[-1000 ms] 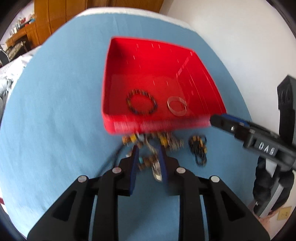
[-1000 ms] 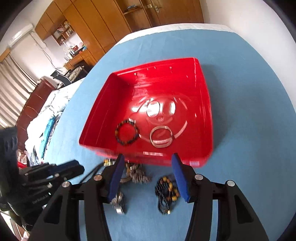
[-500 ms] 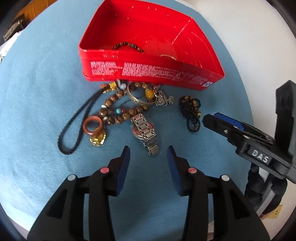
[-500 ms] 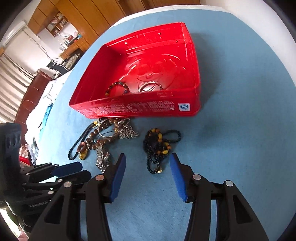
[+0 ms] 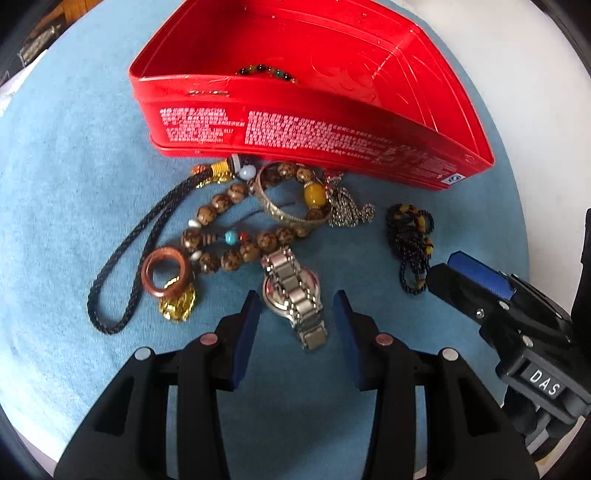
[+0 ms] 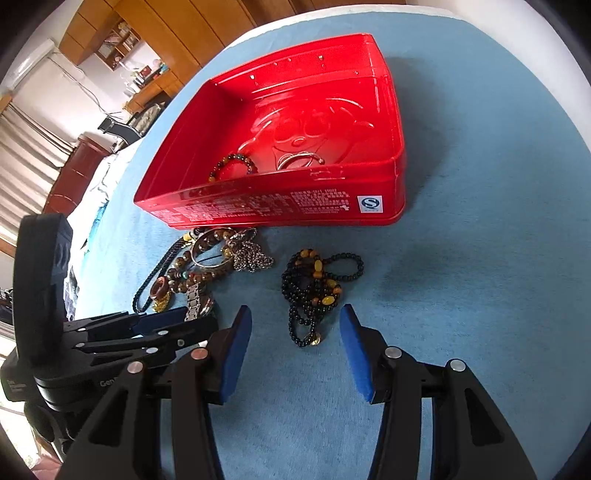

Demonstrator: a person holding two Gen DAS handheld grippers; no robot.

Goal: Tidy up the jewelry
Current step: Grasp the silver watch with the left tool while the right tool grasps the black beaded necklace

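Note:
A red tin tray (image 5: 295, 144) (image 6: 280, 206) sits on the blue cloth and holds a dark bead bracelet (image 6: 232, 166) and a silver bangle (image 6: 299, 160). In front of it lies a jewelry pile: a steel watch (image 5: 293, 295), brown bead strings (image 5: 236, 236), a metal bangle (image 5: 288, 214), a wooden ring (image 5: 166, 273) and a black cord (image 5: 125, 258). My left gripper (image 5: 297, 299) is open, its fingers on either side of the watch. A black and amber bead necklace (image 6: 314, 288) lies apart to the right. My right gripper (image 6: 295, 325) is open, just before the necklace's near end.
The blue cloth (image 6: 480, 258) covers a round table whose edge curves close on the right and near side. A white wall lies beyond on the right (image 5: 535, 92). Wooden cupboards (image 6: 192, 22) and a bed stand off to the left.
Both grippers have dropped lower and moved forward toward the jewelry. The left one now straddles the watch; the right one has closed in on the black necklace. Both stay open.

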